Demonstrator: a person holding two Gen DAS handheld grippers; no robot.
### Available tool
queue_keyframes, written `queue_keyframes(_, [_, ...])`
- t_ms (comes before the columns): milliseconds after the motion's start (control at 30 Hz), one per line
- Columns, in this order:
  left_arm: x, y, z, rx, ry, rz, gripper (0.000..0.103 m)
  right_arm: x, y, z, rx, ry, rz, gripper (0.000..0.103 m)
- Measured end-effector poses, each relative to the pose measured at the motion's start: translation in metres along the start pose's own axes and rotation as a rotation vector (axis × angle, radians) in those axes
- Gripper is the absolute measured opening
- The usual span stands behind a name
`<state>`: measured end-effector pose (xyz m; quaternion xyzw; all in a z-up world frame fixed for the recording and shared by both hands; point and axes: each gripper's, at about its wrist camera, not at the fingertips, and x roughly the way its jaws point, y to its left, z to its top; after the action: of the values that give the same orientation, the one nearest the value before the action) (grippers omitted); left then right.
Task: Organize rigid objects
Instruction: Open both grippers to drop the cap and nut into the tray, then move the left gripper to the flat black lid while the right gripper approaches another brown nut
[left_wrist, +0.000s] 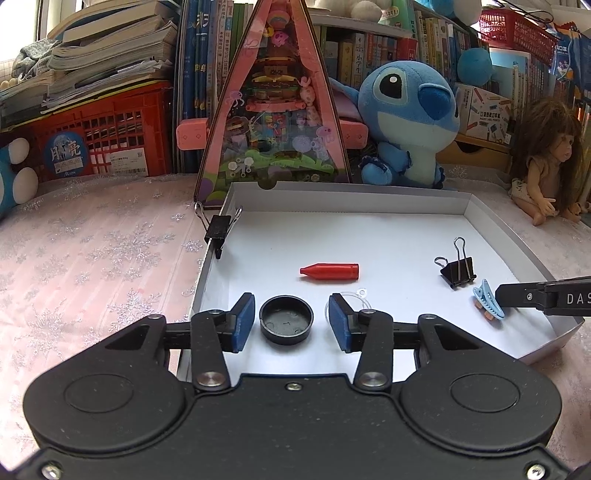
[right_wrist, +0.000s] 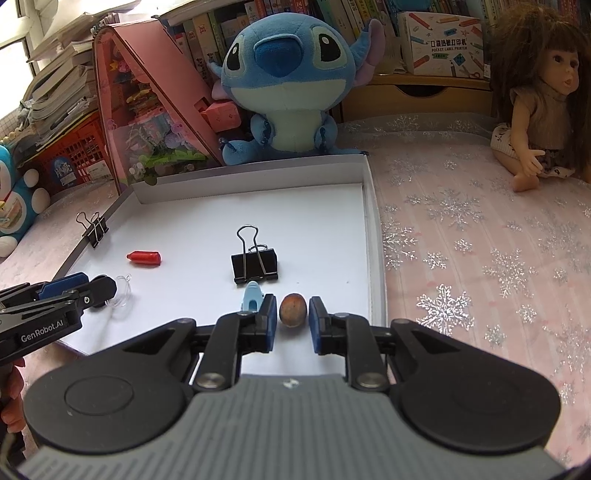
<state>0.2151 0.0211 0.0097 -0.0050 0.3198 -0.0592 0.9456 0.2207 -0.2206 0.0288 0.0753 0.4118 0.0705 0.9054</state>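
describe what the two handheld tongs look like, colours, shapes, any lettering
Both are black, with two round discs and silver-riveted linkage arms ending in blue pads. The left tongs have an all-black body and white "GenRobot.AI" lettering along the side, seen from the right wrist view. The right tongs have a grey ribbed body; white letters "DAS" show on their side. No cables or sleeves are visible.

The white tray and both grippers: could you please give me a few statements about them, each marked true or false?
1. The left gripper is open around the black cap. True.
2. The right gripper is shut on the red crayon. False: it is open, with a brown nut between its fingers; the crayon lies apart.
3. A binder clip is clamped on the tray wall. True.
4. The blue hair clip lies outside the tray. False: it lies inside, near the loose binder clip.
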Motion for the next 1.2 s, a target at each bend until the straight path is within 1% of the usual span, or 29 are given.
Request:
queue_keyframes(33, [-0.002,0.0,0.0,0.0,-0.001,-0.002,0.046,-0.001,0.001,-0.001,-0.006,-0.005,-0.003,0.041])
queue_keyframes(67, [-0.004,0.0,0.0,0.0,-0.002,-0.002,0.05,-0.004,0.002,-0.001,-0.019,-0.013,-0.009,0.045])
queue_keyframes(100, [-0.007,-0.001,0.0,0.001,-0.003,0.001,0.052,-0.006,0.004,-0.002,-0.03,-0.02,-0.015,0.046])
queue_keyframes(167, [-0.013,-0.001,-0.001,0.007,-0.017,0.006,0.063,-0.011,0.007,-0.004,-0.066,-0.039,-0.032,0.052])
queue_keyframes(200, [-0.018,-0.002,-0.002,0.012,-0.029,0.008,0.066,-0.014,0.009,-0.005,-0.083,-0.048,-0.037,0.053])
queue_keyframes(267, [-0.026,-0.003,-0.004,0.021,-0.045,0.011,0.074,-0.02,0.012,-0.008,-0.108,-0.064,-0.042,0.055])
queue_keyframes(300, [-0.03,-0.004,-0.004,0.023,-0.05,0.012,0.075,-0.023,0.013,-0.009,-0.117,-0.072,-0.042,0.056])
queue_keyframes(367, [-0.039,-0.005,-0.007,0.024,-0.056,0.007,0.077,-0.03,0.017,-0.012,-0.135,-0.091,-0.046,0.061])
queue_keyframes(567, [-0.07,-0.011,-0.021,0.035,-0.082,-0.037,0.081,-0.054,0.025,-0.023,-0.2,-0.15,-0.061,0.072])
queue_keyframes(833, [-0.104,-0.02,-0.047,0.056,-0.103,-0.077,0.083,-0.085,0.03,-0.047,-0.222,-0.202,-0.044,0.083])
queue_keyframes(967, [-0.117,-0.024,-0.063,0.067,-0.106,-0.079,0.083,-0.095,0.03,-0.061,-0.218,-0.215,-0.033,0.085])
queue_keyframes(1200, [-0.129,-0.026,-0.085,0.069,-0.089,-0.095,0.083,-0.102,0.03,-0.084,-0.217,-0.207,-0.017,0.087])
